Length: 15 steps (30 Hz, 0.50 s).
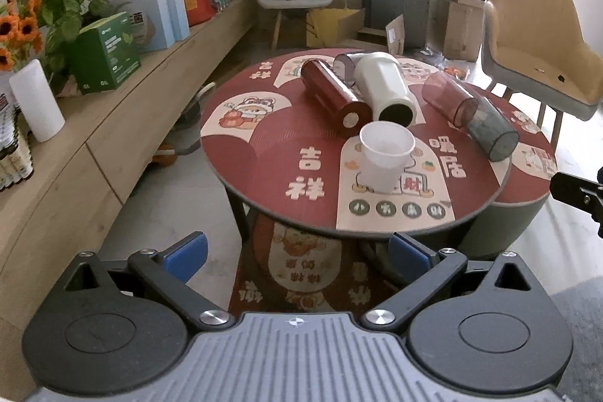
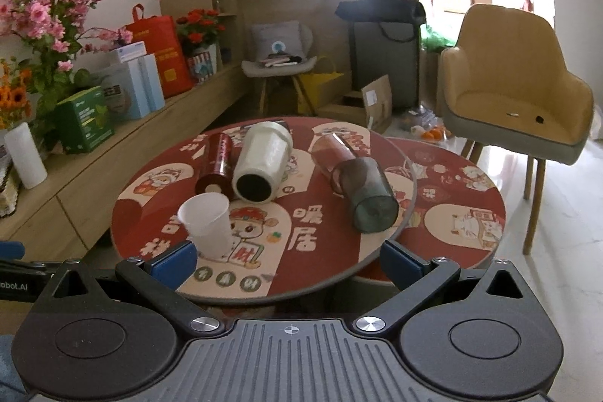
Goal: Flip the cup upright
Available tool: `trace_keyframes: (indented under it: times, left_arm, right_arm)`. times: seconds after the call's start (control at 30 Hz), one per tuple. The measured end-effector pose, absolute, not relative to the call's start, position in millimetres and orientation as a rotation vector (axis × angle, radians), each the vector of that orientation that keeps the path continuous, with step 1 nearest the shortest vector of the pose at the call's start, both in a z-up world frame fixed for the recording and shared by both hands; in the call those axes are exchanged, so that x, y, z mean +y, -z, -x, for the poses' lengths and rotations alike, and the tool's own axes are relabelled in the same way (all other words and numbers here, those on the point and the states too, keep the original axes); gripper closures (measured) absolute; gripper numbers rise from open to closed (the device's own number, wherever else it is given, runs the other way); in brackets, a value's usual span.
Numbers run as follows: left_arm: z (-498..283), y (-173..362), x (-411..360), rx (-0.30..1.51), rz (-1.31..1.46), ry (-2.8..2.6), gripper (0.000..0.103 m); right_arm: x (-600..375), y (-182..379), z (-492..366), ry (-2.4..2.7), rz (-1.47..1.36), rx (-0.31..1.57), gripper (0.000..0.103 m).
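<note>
Both claws hang short of the round tabletop (image 1: 264, 172), blue pads spread wide apart and gripping nothing.

Left claw (image 1: 297, 253) and right claw (image 2: 288, 260) face a white plastic cup (image 1: 384, 157) standing upright, mouth up, near the tabletop's front edge. Just behind it lie three on their sides: a red tumbler (image 1: 333, 93), a cream tumbler (image 1: 388, 87) touching it, and a smoky clear tumbler (image 1: 471, 113) apart to the right.
</note>
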<state>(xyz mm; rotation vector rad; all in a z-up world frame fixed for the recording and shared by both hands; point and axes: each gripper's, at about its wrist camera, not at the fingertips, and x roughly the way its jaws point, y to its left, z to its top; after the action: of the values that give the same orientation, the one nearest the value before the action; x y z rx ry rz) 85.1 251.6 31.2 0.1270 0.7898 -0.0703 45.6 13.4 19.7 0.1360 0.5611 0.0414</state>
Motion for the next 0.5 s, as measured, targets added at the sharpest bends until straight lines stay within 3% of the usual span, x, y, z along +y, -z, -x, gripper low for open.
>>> trace_keyframes:
  times: [0.5]
  left_arm:
    - [-46.6,-29.3,252.7,0.778,-0.123,0.007,0.000]
  right_arm:
    - [24.0,-18.0,-10.1,-0.060,-0.097,0.544,0.000]
